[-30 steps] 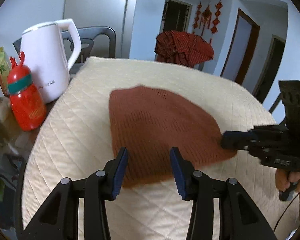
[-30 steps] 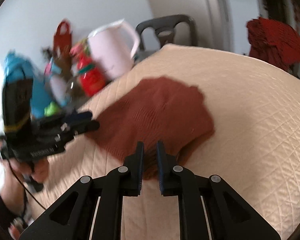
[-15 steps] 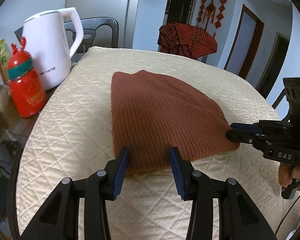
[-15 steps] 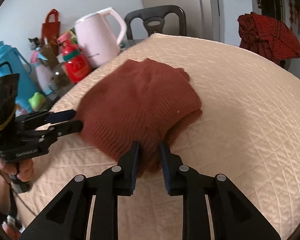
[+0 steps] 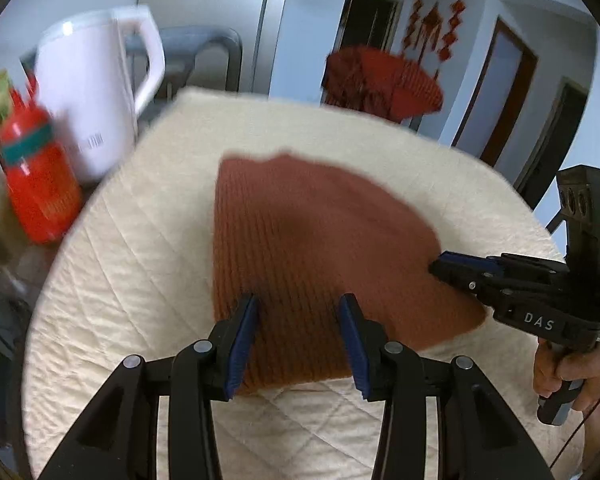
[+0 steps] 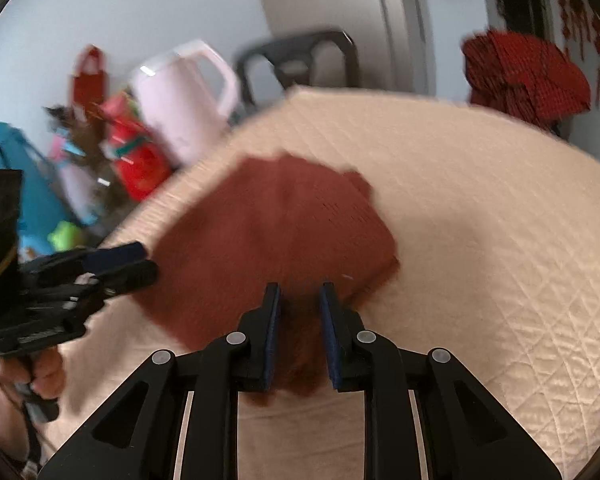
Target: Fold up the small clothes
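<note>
A rust-brown knitted garment (image 5: 308, 248) lies flat on a cream quilted mat (image 5: 140, 280), folded to a rough wedge. My left gripper (image 5: 300, 312) is open, its blue-padded fingers (image 5: 242, 332) over the garment's near edge. My right gripper (image 6: 300, 300) is open over the garment's (image 6: 268, 240) near corner, with cloth between its jaws. It shows in the left wrist view (image 5: 456, 268) at the garment's right edge. The left gripper shows in the right wrist view (image 6: 128, 264) at the garment's left edge.
A white kettle (image 5: 88, 108), a red bottle (image 5: 36, 192) and other clutter stand left of the mat. A grey chair (image 5: 208, 56) is behind the table. A red checked cloth (image 5: 380, 80) hangs at the back. A blue bottle (image 6: 24, 184) stands far left.
My right gripper has opened wider and let go of the garment's corner. Both grippers have moved forward over the garment, which now lies flatter on the mat.
</note>
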### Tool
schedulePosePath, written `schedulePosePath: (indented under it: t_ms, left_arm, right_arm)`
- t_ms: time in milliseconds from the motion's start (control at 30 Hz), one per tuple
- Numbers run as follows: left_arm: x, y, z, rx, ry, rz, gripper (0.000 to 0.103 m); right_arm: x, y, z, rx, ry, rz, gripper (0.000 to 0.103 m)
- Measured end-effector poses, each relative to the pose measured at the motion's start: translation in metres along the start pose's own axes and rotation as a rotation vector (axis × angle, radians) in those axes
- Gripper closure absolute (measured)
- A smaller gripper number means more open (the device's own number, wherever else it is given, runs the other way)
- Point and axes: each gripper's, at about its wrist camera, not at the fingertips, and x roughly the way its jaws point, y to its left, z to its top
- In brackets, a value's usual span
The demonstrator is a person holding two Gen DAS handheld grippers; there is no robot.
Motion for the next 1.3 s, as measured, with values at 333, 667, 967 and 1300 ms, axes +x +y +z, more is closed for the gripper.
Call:
schedulePosePath:
  t_ms: [333, 667, 967, 1300]
  left_arm:
    - [-0.028, -0.014, -0.013, 0.018, -0.024, 0.058, 0.058]
    - [-0.018, -0.013, -0.028, 0.011, 0.01, 0.068, 0.058]
    - [-0.054, -0.021, -0.056, 0.018, 0.034, 0.108, 0.058]
    - [-0.096, -0.038, -0.076, 0.074, -0.01, 0.12, 0.042]
  right_arm:
    - [-0.04, 0.015, -0.01, -0.05, -0.033, 0.032, 0.083]
    - [-0.023, 0.015, -0.027, -0.078, 0.04, -0.023, 0.083]
    - [-0.073, 0.031, -0.051, -0.1, 0.027, -0.02, 0.08]
    - [-0.123, 0.056, -0.079, -0.18, -0.004, 0.019, 0.054]
